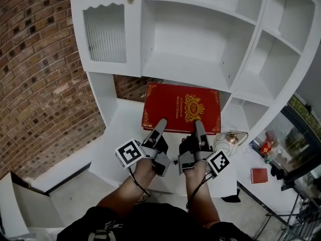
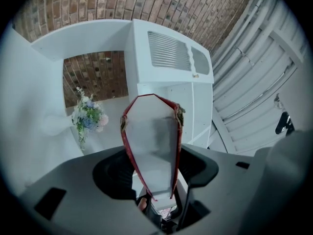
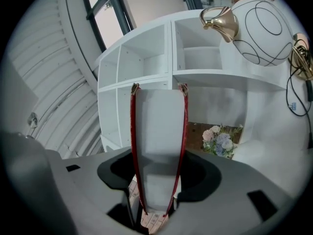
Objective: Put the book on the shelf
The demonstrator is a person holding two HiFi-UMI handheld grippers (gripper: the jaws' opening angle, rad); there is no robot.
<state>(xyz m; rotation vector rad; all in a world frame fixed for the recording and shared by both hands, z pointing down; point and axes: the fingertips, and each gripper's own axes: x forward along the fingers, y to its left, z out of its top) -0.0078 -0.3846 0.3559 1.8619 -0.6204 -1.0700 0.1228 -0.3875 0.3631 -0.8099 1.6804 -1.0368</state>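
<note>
gripping the red book (image 1: pixel 181 108) side by side: left gripper (image 1: pixel 160 126), right gripper (image 1: pixel 199 127).

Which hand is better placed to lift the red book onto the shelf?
Probably the right gripper: both grip the book, but it sits below the open shelf; the left gripper is nearer the closed door.

Near edge of book (image 1: pixel 160 102) hidden under left gripper (image 1: pixel 160 128) and right gripper (image 1: pixel 199 129); gold lettering (image 1: pixel 177 106) too small to read. Top of shelf (image 1: pixel 200 59) cut off by picture edge.
</note>
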